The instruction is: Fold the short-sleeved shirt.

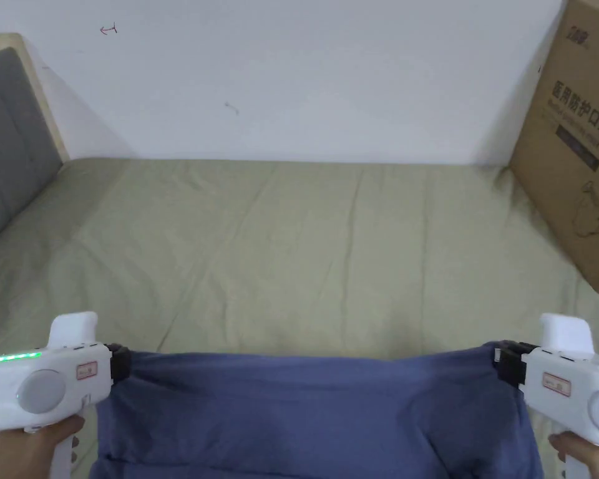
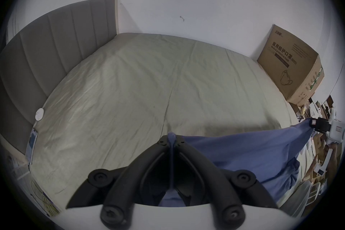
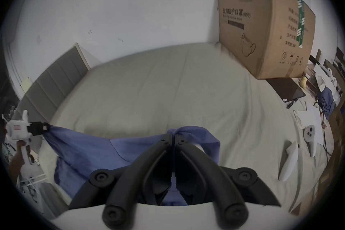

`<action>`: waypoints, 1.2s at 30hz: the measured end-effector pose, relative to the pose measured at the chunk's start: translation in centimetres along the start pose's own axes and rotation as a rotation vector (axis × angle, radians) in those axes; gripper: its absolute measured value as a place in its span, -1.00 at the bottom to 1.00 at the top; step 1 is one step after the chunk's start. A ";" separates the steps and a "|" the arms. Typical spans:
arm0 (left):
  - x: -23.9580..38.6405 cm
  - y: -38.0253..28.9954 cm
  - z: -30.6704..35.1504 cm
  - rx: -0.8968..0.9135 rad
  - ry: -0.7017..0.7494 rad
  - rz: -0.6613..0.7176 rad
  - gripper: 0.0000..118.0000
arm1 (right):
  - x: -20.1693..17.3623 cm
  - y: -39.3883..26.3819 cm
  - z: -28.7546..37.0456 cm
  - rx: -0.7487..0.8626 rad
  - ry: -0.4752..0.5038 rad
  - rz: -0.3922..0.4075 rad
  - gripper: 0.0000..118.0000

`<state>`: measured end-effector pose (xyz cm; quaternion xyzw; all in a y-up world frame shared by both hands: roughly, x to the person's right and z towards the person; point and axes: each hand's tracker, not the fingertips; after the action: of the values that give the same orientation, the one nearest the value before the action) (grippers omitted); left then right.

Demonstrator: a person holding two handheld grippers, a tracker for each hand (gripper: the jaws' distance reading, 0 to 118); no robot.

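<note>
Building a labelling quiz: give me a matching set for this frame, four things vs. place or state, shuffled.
Things:
1. blue shirt
2. cardboard box
3. grey headboard
4. left gripper

Places or states:
A. stands at the far right of the bed, against the wall
B. shut on a corner of cloth
C. runs along the left side of the bed
D. stretched between both grippers at the near edge of the bed

Pairs: 1-D, 2-A, 3-C, 4-B

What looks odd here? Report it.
Little stands out. The blue shirt hangs stretched between the left gripper and right gripper, each shut on it. The cardboard box sits tilted on the bed.
</note>
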<state>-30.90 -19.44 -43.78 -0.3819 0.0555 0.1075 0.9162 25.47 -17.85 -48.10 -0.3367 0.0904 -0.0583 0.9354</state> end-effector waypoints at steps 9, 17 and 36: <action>-0.9 -6.3 6.4 -0.018 0.005 0.011 -0.97 | 0.5 -7.1 8.4 0.006 0.051 -0.028 -0.99; -3.3 -14.9 4.5 -0.137 0.039 0.037 -0.97 | 1.5 -16.0 7.8 -0.160 -0.023 -0.090 -0.99; 1.2 -10.6 10.3 0.130 -0.096 0.096 0.68 | -2.5 -8.9 13.2 0.151 -0.009 0.006 0.77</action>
<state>-27.03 -19.14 -29.47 -0.3129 0.0365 0.1658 0.9345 25.39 -16.06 -32.05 -0.2651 0.0825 -0.0607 0.9588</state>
